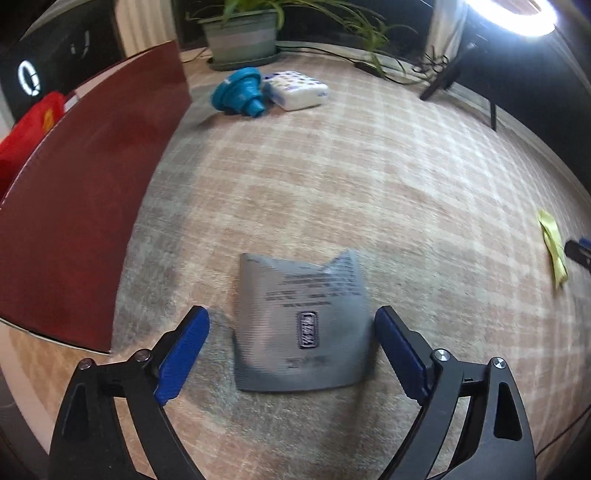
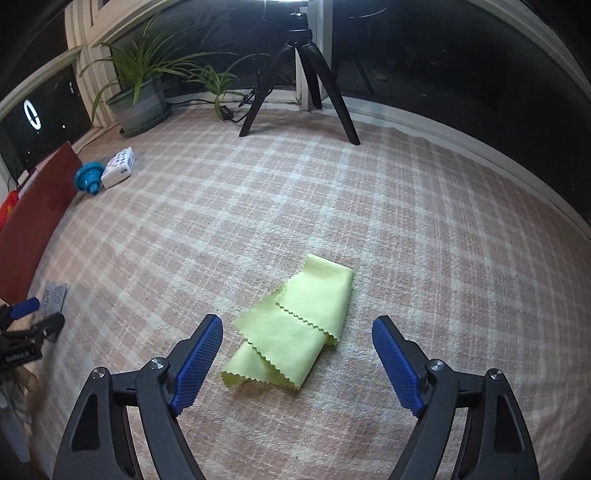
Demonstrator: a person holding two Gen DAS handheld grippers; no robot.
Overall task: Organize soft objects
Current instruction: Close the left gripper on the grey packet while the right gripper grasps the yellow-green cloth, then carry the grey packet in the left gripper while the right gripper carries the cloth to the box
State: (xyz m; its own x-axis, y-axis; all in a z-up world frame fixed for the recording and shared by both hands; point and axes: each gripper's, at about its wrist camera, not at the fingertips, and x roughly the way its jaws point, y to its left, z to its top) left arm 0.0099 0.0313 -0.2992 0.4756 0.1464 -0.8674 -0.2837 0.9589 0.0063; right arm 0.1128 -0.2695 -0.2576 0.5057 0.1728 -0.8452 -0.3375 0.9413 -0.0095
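A grey printed cloth (image 1: 301, 323) lies flat on the plaid blanket, between the spread fingers of my left gripper (image 1: 291, 317), which is open and empty just above it. It also shows at the left edge of the right wrist view (image 2: 55, 297). A folded yellow-green cloth with zigzag edges (image 2: 295, 328) lies ahead of my right gripper (image 2: 297, 328), which is open and empty around it. The yellow cloth shows at the far right in the left wrist view (image 1: 552, 245). The left gripper is seen at the left edge of the right wrist view (image 2: 35, 315).
A dark red box (image 1: 81, 192) stands at the left. A teal plastic object (image 1: 240, 92) and a white dotted pack (image 1: 295, 90) lie at the back. A potted plant (image 1: 242, 35) and a black tripod (image 2: 299, 74) stand at the blanket's far edge.
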